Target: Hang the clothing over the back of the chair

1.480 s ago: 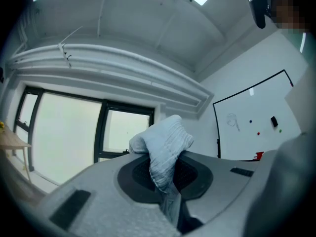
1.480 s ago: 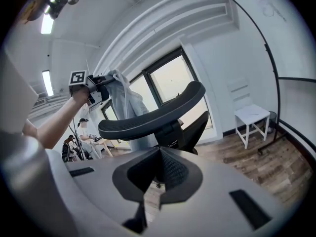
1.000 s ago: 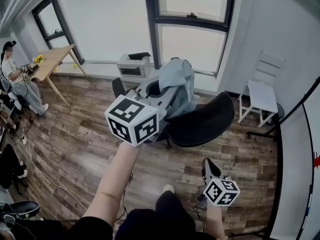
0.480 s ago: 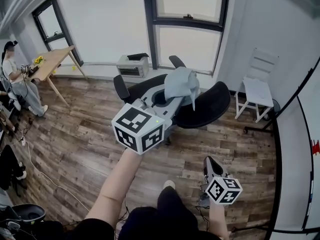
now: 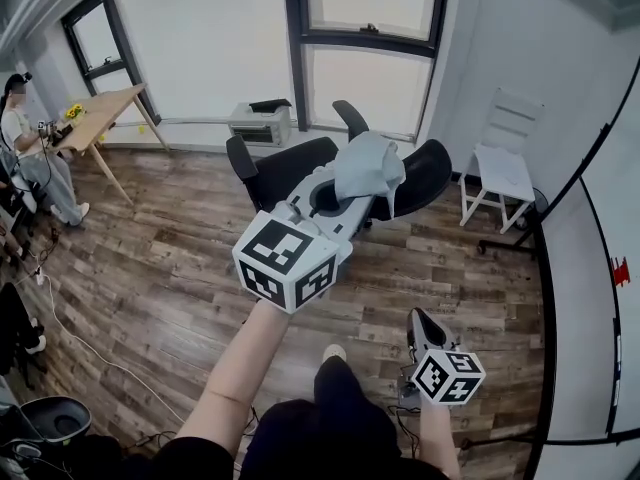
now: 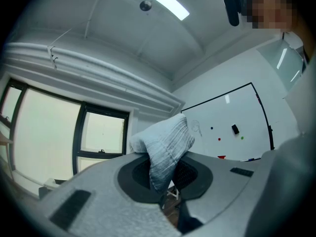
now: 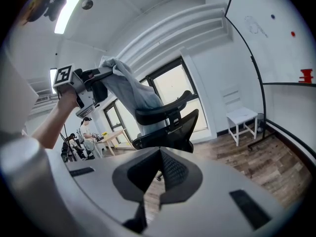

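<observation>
Clothing (image 5: 370, 163), gripped by clenched left tongs (image 6: 163, 189) alone while right tongs (image 5: 414, 320) hang closed and empty, may drape unevenly and slide off the chair (image 5: 428, 173).

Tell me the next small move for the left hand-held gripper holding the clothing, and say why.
Probably carry it forward to the chair and over its back before opening. The left hand-held gripper is shut on the clothing, which hangs in the air, not yet draped on the chair.
</observation>
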### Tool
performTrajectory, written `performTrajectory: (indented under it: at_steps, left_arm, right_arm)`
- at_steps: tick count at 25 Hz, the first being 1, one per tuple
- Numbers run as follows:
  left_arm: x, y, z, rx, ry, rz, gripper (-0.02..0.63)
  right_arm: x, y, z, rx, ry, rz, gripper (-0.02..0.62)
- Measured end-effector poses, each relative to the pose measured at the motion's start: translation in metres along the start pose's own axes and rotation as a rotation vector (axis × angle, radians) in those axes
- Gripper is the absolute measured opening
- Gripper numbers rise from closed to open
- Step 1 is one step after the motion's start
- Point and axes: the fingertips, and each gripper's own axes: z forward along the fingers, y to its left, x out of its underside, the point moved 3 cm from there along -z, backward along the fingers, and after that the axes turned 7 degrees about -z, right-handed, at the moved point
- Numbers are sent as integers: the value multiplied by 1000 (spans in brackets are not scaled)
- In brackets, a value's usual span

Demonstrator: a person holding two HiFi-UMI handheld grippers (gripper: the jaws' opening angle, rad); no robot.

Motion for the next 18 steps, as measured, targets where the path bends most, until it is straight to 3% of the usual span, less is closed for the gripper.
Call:
performTrajectory:
  at_steps: [9, 18]
  left_arm:
    - [15, -37, -41, -11, 12, 3, 28]
    - [21, -70, -57, -24, -2, -5, 28]
  right_arm:
    - [27, 16, -47, 17, 11, 3, 0]
    - [33, 2, -73, 8, 17, -2, 0]
